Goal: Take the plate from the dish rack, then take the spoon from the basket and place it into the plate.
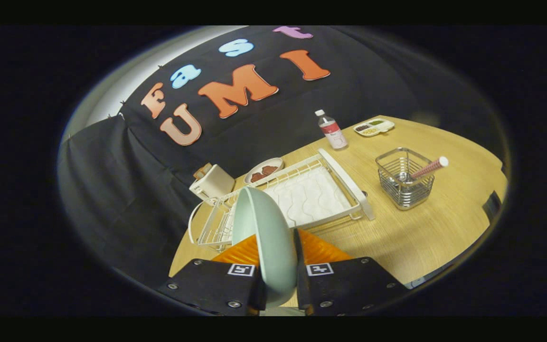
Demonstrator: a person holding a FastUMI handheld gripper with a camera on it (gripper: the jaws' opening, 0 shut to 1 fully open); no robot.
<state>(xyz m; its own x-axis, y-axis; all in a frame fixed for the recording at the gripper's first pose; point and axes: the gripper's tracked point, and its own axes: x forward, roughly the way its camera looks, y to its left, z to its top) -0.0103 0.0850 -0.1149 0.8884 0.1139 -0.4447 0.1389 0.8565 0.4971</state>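
A pale green plate (266, 237) stands on edge between my two orange fingers (321, 249), and my gripper (277, 256) is shut on it. The plate is lifted above the near end of the white dish rack (311, 194), which lies just beyond the fingers on the wooden table (420, 237). Off to the right of the rack stands a wire basket (404, 183). A spoon with a pink handle (428, 167) leans out of it, its bowl down inside.
Behind the rack are a cream toaster (212, 184) and a small plate of brown food (263, 172). A bottle with a red label (333, 130) and a divided snack tray (374, 127) stand at the table's far side. Bare tabletop lies between rack and basket.
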